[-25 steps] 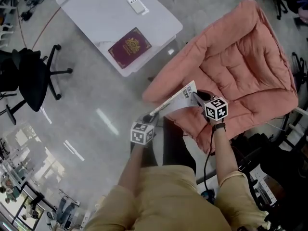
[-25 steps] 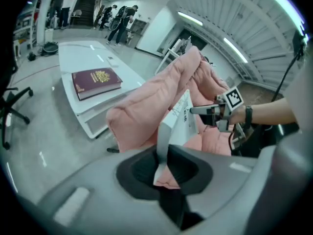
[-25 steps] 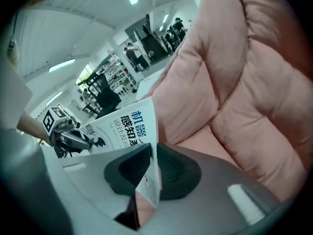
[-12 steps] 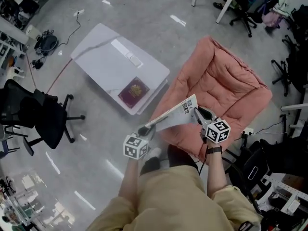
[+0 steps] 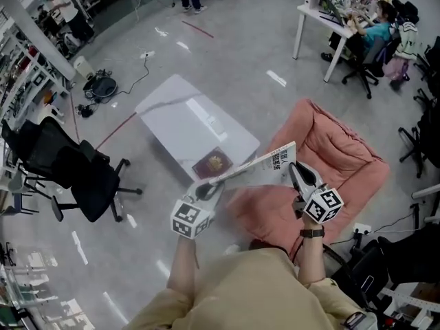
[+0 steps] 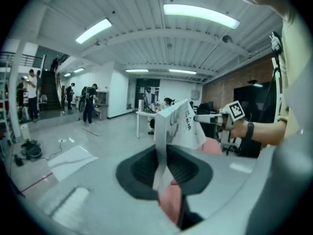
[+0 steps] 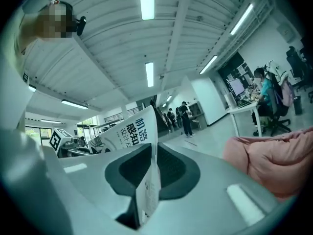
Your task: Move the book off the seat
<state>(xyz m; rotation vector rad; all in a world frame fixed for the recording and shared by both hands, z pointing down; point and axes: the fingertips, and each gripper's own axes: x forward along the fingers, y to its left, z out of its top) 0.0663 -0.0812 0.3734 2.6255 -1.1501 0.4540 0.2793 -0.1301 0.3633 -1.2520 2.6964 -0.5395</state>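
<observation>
Jaws, L gripper (image 6: 164,175): nearly together, clamped on thin edge of book (image 5: 265,163). Jaws, R gripper (image 7: 146,180): same, pinched on book's opposite end, pages edge-on betw. the dark pads.

Book: white cover, black print, barcode patch nr R corner. Held up in the air betw. both grippers, spanning L to R, R end higher in head view. Clear of seat (image 5: 347,160); no contact w/ cushion. In head view, lying across gap betw. seat and table (image 5: 175,119), L end overlapping table's near corner.

Seat: pink, padded, low, on floor, R of centre. Table: low, white top, L of seat, apart from it. On table: red booklet (image 5: 212,165) nr the near edge, flat, just beside book's L end as pictured.

L gripper view: R gripper at far end of book, marker cube up, hand w/ dark wristband behind it.

Surroundings: black office chair (image 5: 79,174) well L of table; far desk (image 5: 320,12) upper R w/ seated person (image 5: 375,29); cables and gear (image 5: 103,88) on floor far L.
</observation>
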